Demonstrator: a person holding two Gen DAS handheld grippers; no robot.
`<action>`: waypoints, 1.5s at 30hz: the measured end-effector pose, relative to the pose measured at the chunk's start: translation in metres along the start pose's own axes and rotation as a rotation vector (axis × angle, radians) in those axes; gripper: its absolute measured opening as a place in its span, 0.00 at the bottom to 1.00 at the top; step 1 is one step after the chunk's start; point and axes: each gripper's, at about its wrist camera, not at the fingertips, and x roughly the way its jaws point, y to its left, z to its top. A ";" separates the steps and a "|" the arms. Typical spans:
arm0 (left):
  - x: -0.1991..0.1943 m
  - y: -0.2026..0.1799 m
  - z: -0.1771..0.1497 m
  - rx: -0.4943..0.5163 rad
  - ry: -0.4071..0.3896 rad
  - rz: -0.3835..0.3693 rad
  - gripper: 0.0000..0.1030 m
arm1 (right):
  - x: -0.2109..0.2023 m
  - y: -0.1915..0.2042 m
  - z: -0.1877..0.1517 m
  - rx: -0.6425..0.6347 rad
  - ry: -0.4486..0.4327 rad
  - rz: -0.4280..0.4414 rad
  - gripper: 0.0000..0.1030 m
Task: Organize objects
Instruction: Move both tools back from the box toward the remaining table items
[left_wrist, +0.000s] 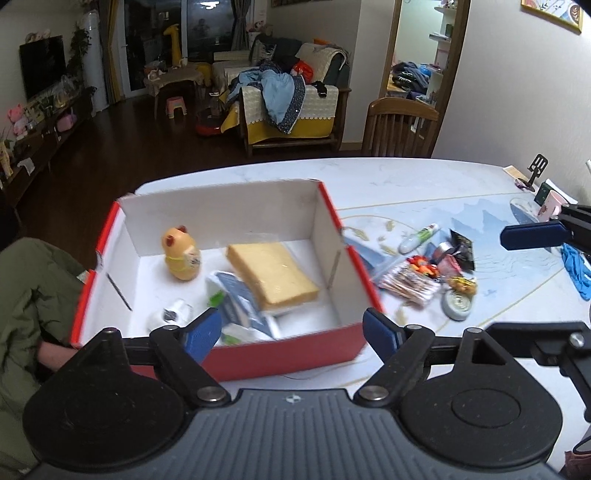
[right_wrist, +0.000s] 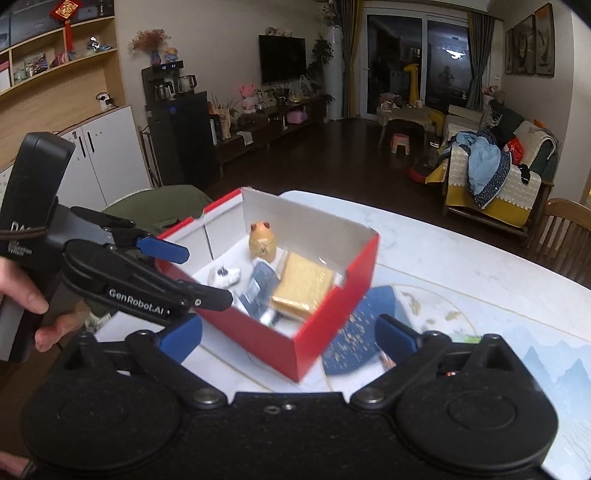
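Red cardboard box: open-topped, white inside, near the desk's left edge.
Inside: yellow bear-shaped bottle upright, tan sponge block, blue-and-white packets.
Beside box: loose small snack packets and tape rolls on the desk.
Left tongs: spread wide, empty, above the box's near wall.
Right tongs: spread wide, empty.
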 end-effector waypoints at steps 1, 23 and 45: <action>0.000 -0.006 -0.002 -0.001 0.000 -0.003 0.81 | -0.005 -0.004 -0.005 -0.003 -0.001 -0.001 0.99; 0.048 -0.138 -0.024 0.041 0.027 -0.082 0.98 | -0.059 -0.133 -0.112 0.155 0.079 -0.158 1.00; 0.150 -0.178 0.016 -0.028 0.102 0.116 0.98 | -0.019 -0.237 -0.115 0.367 0.109 -0.239 0.99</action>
